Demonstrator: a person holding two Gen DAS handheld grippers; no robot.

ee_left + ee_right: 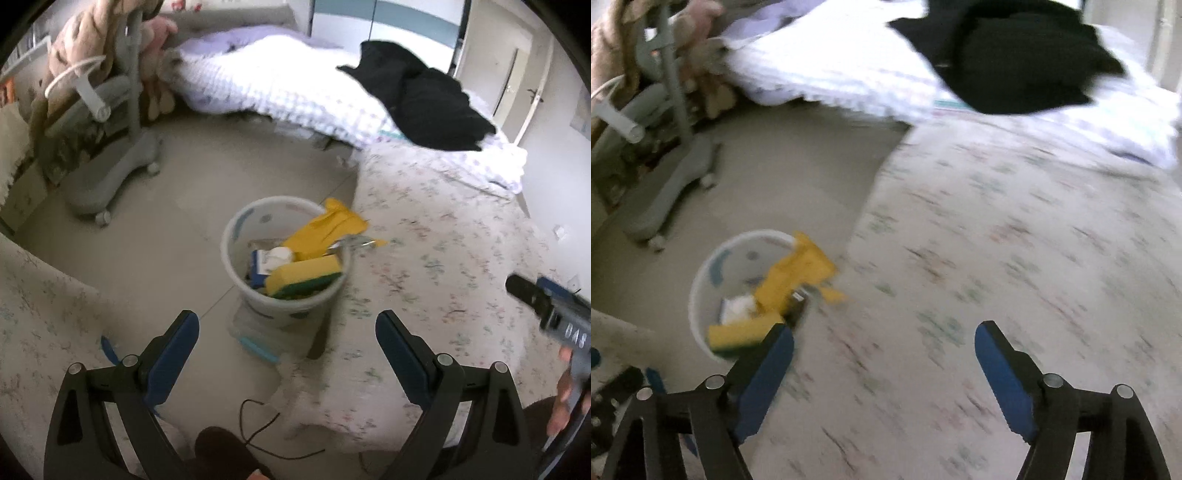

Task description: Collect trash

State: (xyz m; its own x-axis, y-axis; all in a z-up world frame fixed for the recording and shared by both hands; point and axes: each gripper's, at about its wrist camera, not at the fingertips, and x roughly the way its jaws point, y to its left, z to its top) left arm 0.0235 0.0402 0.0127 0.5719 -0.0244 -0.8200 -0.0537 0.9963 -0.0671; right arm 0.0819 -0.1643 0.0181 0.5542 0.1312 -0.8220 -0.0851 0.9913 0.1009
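Bin: A white wastebasket (286, 258) stands on the bare floor (177, 206) at the centre of the left wrist view, hard against the edge of the floral bedspread (424, 258), so that rubbish from the bed need only travel a short way.

Contents: A yellow-and-green sponge (304, 277) leans on the inner wall at 5 o'clock; a blue-and-white carton (264, 264) sits at the middle; a yellow glove (325, 229) is draped over the rim at 2 o'clock, half in and half out, too long to lie inside.

Left gripper: The left gripper (287, 328) is spread wide and carries nothing, hovering at 6 o'clock of the bin.

Right gripper: The right gripper (884, 339) is likewise wide apart and empty, held above the bedspread with the bin at its 10 o'clock; this view is blurred by motion.

Surroundings: A grey wheeled chair base (110, 173) stands at 10 o'clock, a black garment (424, 96) lies on the white quilt (280, 85) at 1 o'clock, and a thin black cable (258, 424) trails on the floor at 6 o'clock.

Stage: With both tools free and the bin partly filled, collection appears well advanced; no loose rubbish can be made out on the bedspread.

Risk: The dangling glove could slip out if the bin is nudged.
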